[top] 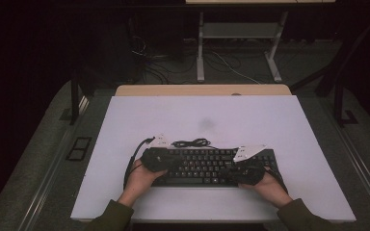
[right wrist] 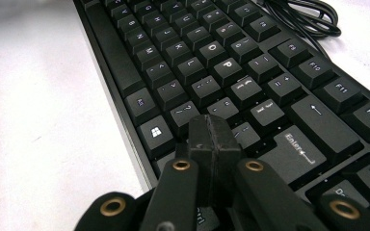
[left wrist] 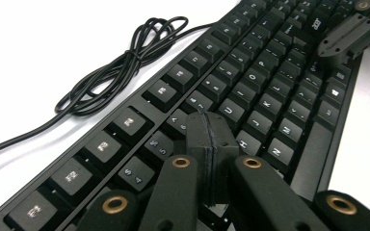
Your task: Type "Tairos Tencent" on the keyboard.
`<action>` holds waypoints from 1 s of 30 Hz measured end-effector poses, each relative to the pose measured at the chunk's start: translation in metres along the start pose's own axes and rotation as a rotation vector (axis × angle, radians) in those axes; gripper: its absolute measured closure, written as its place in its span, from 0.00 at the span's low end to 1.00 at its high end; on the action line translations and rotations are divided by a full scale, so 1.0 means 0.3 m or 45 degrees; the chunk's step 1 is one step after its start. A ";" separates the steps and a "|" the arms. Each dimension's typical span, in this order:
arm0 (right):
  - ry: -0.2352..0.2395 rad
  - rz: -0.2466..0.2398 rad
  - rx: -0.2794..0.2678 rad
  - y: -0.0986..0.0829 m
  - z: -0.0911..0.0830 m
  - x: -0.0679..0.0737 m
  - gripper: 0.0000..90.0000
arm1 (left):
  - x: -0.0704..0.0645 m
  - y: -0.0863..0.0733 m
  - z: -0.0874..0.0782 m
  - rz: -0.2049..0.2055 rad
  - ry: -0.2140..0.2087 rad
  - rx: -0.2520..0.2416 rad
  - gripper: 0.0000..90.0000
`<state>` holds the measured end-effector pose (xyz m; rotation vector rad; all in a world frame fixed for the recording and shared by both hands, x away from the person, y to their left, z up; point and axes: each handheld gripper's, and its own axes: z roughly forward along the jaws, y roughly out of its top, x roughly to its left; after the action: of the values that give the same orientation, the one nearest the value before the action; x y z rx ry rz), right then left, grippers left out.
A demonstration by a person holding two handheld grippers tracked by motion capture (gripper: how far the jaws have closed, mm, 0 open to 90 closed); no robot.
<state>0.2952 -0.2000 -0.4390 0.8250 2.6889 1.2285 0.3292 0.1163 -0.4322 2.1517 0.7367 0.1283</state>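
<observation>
1. Keyboard (top: 207, 166) lies flat at the near middle of the white table (top: 270, 120), its cable (top: 191, 143) coiled just behind it
2. Left gripper (left wrist: 211, 139): jaws pressed together, holding nothing, tips over the middle keys
3. Right gripper (right wrist: 213, 139): jaws pressed together, holding nothing, tips above the keys beside Enter

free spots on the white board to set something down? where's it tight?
The white board is bare across its far half beyond the black keyboard, and in strips beside each keyboard end. A narrow strip runs along the near edge between the forearms. Crowded: the keyboard, with the left hand-held gripper and right hand-held gripper over it, and the coiled black cable just behind.
</observation>
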 end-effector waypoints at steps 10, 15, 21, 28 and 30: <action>0.000 -0.001 0.000 -0.001 0.000 0.000 0.99 | -0.007 -0.003 0.017 0.022 0.013 0.038 0.99; 0.000 0.000 0.000 0.000 0.000 0.000 0.99 | -0.008 -0.002 0.014 0.013 0.008 0.024 0.99; 0.003 0.003 -0.003 -0.001 0.000 -0.002 0.99 | -0.006 0.003 -0.003 0.014 -0.002 -0.015 0.99; 0.000 0.000 -0.002 -0.001 0.000 -0.001 0.99 | -0.009 0.000 -0.020 0.006 -0.020 -0.042 0.93; 0.001 0.001 -0.003 -0.001 0.000 -0.001 0.99 | -0.013 -0.005 -0.030 0.012 -0.030 -0.046 0.88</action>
<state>0.2953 -0.2004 -0.4392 0.8255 2.6874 1.2328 0.3223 0.1210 -0.4269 2.1190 0.7055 0.1198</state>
